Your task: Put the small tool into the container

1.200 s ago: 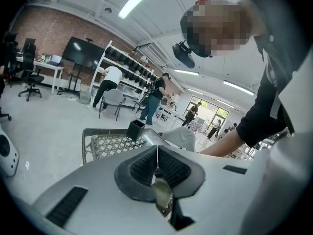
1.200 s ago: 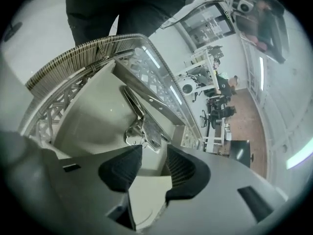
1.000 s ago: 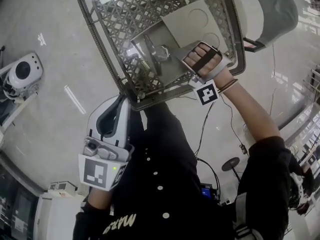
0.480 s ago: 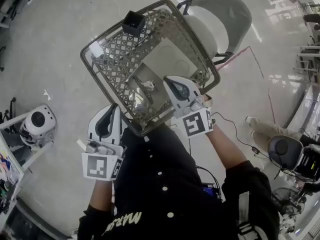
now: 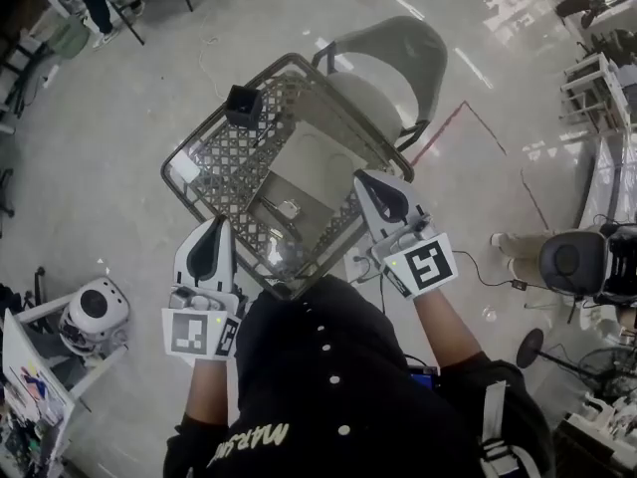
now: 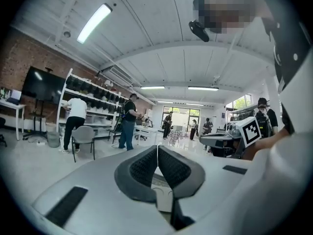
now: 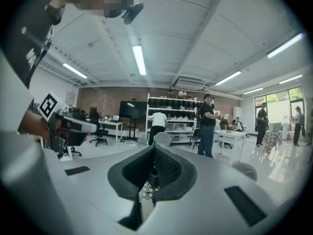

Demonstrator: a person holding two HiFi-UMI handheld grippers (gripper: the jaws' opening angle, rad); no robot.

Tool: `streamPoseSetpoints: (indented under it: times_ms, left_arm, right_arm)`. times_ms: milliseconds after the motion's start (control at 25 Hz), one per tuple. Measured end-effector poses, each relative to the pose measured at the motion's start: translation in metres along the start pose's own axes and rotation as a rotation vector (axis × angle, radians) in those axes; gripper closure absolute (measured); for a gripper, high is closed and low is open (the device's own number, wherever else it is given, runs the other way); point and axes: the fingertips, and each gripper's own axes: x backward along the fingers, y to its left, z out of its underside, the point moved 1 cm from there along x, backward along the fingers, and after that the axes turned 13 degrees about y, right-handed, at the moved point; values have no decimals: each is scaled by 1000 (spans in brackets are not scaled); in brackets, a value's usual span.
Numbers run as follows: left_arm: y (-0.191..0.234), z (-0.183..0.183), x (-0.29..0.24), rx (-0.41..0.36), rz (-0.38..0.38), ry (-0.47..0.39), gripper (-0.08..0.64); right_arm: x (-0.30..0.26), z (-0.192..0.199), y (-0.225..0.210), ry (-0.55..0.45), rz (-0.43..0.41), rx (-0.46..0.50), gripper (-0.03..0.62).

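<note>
Up and out of the mesh basket [image 5: 214, 162] has come the right hand-held gripper [image 5: 361, 177], which a second ago reached down among the basket's contents with its back turned to us. We now see it upright above the basket's near right rim. The left hand-held gripper [image 5: 215, 224] has risen as well and hangs just outside the basket's near left rim. Both point away from the person, across the basket. In the right gripper view, we find the dark ribbed pads [image 7: 168, 168] pressed together with nothing caught between them. In the left gripper view, the pads [image 6: 142, 168] likewise meet in a thin line, empty. The small tool [image 5: 290, 208], a glint of metal too small for us to tell its kind, lies inside the basket on the pale board [image 5: 323, 152] that lines the bottom. It sits toward the basket's near side, apart from both grippers. A small black box [image 5: 244, 106] sits at the basket's far left rim. A grey chair [image 5: 398, 53] stands just beyond the basket's far right side, and a white device [image 5: 93, 312] rests on the floor well to the basket's left.
</note>
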Motion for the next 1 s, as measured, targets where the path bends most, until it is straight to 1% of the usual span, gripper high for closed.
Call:
streamPoseSetpoints:
  times_ms: [120,280,440,600,720,800,1000]
  left_arm:
    - [1,-11,5,-6,10,-23,529]
    - [1,-20,13,-13,8,-43,529]
    - [3,-31,17,-28,-1,-63,529]
    - [10,-36,20,-60,-38,-84,529]
    - [14,-38,25,-71,-65,-92,529]
    - [15,-38,28,-77,-73,-99,529]
    - [20,-33,33,-81,-92,-91,529]
  right_arm:
    - [25,-17,-6,-60,45,-75,578]
    - [57,-40,-10,-135,97,-126,578]
    - [77,-49,-18,-191,156,-138,578]
    - [92,-49,-26,-220,264,-96,578]
    - [104,-46,-32,-250,310,-124,578]
    - [108,-40,-38,-251,324,-156,578]
    - [114,-16,-48,-183,353,-196,578]
